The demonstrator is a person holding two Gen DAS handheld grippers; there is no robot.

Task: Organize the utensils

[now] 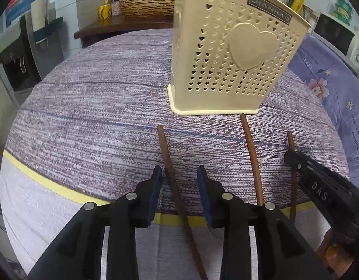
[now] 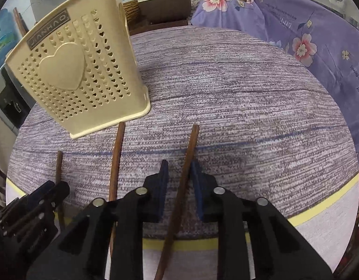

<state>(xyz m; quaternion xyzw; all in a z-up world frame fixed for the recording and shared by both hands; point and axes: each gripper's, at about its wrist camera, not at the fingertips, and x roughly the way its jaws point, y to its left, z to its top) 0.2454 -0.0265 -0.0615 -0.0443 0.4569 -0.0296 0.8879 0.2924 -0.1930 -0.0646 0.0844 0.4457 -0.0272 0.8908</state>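
Both tongs straddle chopsticks before the holder (image 1: 228, 53): left tongs (image 1: 179, 175) parted around one (image 1: 166, 154), untouched; right tongs (image 2: 179, 170) nearly pinching another (image 2: 191, 144).

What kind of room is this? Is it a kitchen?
Probably a home kitchen or dining corner. A microwave sits on a shelf at the side, a water dispenser stands by the wall, and a cream utensil holder waits on the cloth-covered table beside brown chopsticks.

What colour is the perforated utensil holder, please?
Cream-beige utensil holder, clearest in the left wrist view.
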